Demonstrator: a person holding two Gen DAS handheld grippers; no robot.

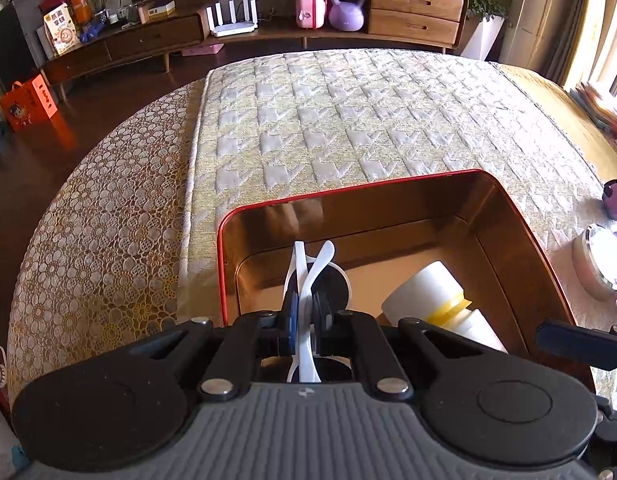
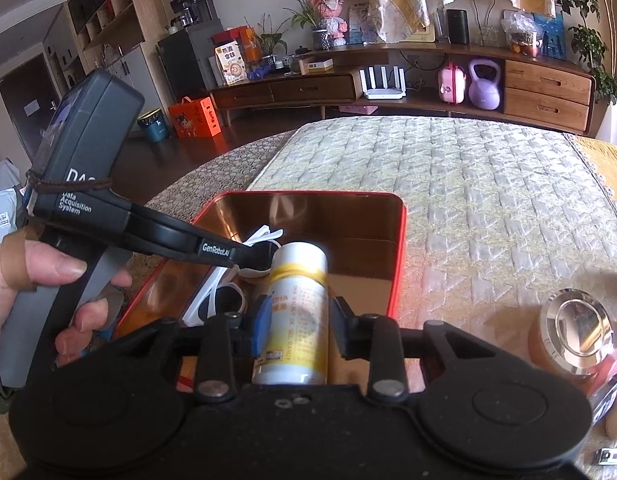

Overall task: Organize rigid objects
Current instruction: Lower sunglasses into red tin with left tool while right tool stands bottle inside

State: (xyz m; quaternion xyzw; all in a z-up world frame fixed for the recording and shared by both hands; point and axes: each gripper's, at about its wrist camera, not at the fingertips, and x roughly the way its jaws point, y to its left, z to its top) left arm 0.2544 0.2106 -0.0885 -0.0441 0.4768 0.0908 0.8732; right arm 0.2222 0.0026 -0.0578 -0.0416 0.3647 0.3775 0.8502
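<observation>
Red-rimmed tin (image 1: 520, 216), gold inside, sits on the quilted mat (image 1: 348, 112) — that's your bin, and both grippers are already over it.

Left first: your left gripper (image 1: 304, 326) has its jaws narrow, pinched on the white sunglasses (image 1: 308, 280). From the left wrist camera, the folded temples stick up and away from you, and the dark lenses hang down inside the tin's left half. From the right wrist camera, one lens looks low near the tin floor, but whether it touches you can't tell. So the step in hand here looks like the drop-off — glasses in the tin, not yet let go.

Middle: the white bottle (image 2: 294, 312) with the yellow band lies on its side in the tin, just right of the sunglasses, cap end pointing far. Your right gripper (image 2: 296, 330) straddles it — blue pad at its left flank, black pad at its right. Jaws look set about bottle-wide; whether they are gripping it or are just off it, can't tell from these views.

Right: outside the tin, a jar with a shiny silver lid (image 2: 580, 330) stands on the mat near the right edge, likely still to be sorted.

Next move, as a judgement: lower the left a touch and open so the glasses settle flat beside the bottle, not on top. Then clear the right straight up without rolling the bottle, and go right for the jar.
</observation>
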